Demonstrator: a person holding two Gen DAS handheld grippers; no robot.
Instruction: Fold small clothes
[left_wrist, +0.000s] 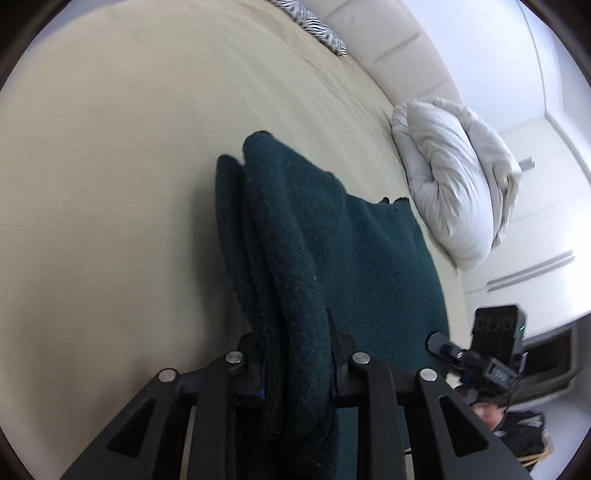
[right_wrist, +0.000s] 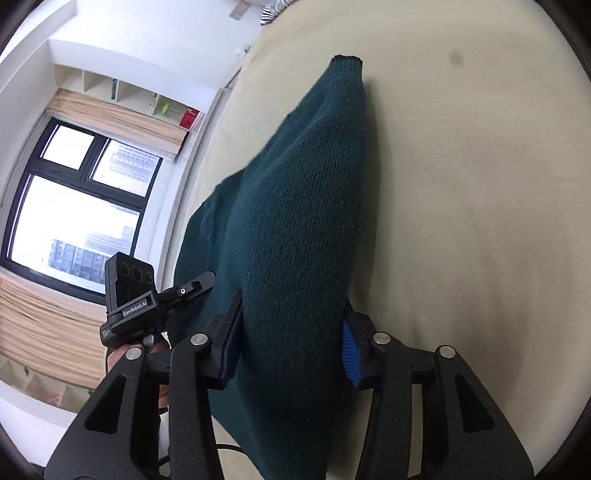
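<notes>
A dark green knitted garment (left_wrist: 332, 236) lies on a beige bed sheet (left_wrist: 129, 166). My left gripper (left_wrist: 297, 354) is shut on a thick folded edge of it, and the knit bulges up between the two black fingers. In the right wrist view the same green garment (right_wrist: 303, 221) runs away from me in a raised ridge. My right gripper (right_wrist: 291, 332) is shut on its near end, blue pads pressed against both sides of the fold. Each gripper shows in the other's view: the right gripper (left_wrist: 439, 343) at the garment's right edge, the left gripper (right_wrist: 201, 282) at its left.
A crumpled white pillow (left_wrist: 454, 177) lies on the bed to the right of the garment, with a zebra-patterned cushion (left_wrist: 317, 26) farther back near a padded headboard. A window (right_wrist: 74, 206) with blinds and wall shelves (right_wrist: 125, 92) stands beyond the bed's left edge.
</notes>
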